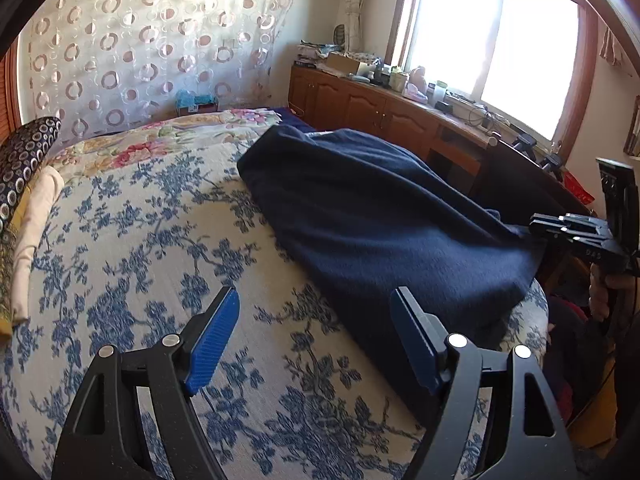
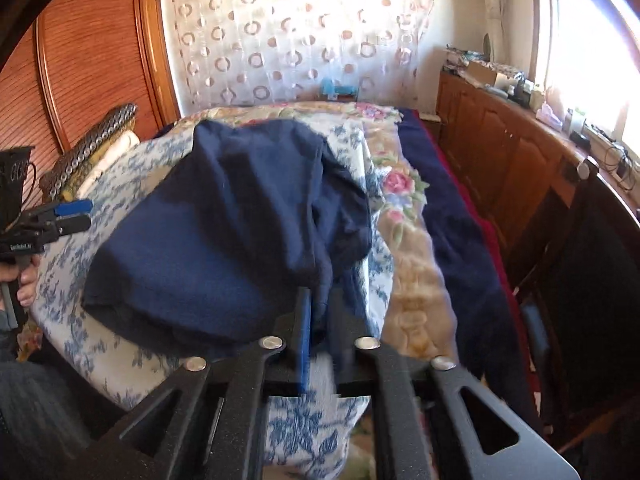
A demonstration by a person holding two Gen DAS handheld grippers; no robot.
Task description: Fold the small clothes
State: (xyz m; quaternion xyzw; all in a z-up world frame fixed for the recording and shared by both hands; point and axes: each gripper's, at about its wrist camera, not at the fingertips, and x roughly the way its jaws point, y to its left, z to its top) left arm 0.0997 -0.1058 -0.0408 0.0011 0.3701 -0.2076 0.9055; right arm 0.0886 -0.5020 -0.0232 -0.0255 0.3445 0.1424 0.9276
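The right gripper (image 2: 320, 320) is standing narrowly parted with a corner of the navy garment (image 2: 224, 232) between its jaws; whether the pads are pressing I cannot tell. The left gripper (image 1: 316, 336) is hanging wide open and empty, the garment just ahead to its right on the bed (image 1: 160, 232). Soft, light knit, likely sagging; corners and hems are looking the best holds.
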